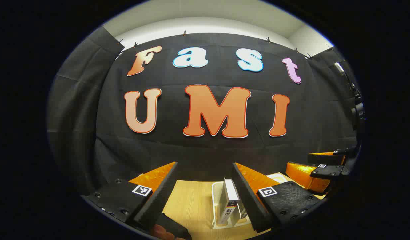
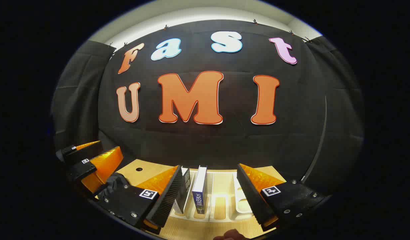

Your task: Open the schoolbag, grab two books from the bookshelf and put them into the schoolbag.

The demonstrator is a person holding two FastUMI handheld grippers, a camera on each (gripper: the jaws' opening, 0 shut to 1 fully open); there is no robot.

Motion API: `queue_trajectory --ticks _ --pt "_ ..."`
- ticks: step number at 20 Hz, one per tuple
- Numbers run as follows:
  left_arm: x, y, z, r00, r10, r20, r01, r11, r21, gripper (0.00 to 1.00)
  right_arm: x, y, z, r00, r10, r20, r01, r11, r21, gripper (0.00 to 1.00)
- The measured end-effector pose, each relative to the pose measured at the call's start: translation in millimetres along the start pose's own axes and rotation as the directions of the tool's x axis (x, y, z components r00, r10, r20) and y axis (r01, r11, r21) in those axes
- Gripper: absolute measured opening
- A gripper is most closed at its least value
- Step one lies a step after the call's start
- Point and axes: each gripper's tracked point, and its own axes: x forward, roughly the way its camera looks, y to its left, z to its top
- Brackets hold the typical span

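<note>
Right tool [image 2: 208,196] spread — books [image 2: 198,190] between, untouched.

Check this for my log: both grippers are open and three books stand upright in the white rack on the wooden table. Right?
Not quite: the right gripper view shows two books standing upright in the white rack, not three. Both the left gripper and the right gripper are open, as you say.
</note>
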Motion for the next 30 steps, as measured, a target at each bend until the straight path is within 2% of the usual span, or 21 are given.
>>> queue_trajectory --ticks 12,16,21,26,30 --pt "-3 -10 -11 0.998 -0.029 -0.047 0.028 1.000 -0.013 1.00 -3 -2 8 0.998 -0.015 0.053 0.016 1.000 -0.019 0.98" --pt "-6 -1 -7 0.999 0.014 -0.036 -0.014 1.000 0.000 1.00 -4 -1 12 0.997 -0.017 0.073 0.018 1.000 -0.017 0.97" --pt "-18 10 0 0.998 0.067 0.015 -0.068 0.997 0.045 1.00 -9 2 15 0.995 -0.014 0.104 0.017 0.999 -0.029 0.97" --pt "-28 13 7 0.993 0.081 0.084 -0.091 0.988 0.123 1.00 -11 7 7 0.996 -0.011 0.093 0.016 0.999 -0.049 0.98" --pt "-30 7 0 0.995 0.049 0.091 -0.062 0.987 0.146 0.99 -8 8 6 0.995 -0.008 0.097 0.014 0.998 -0.066 0.98"
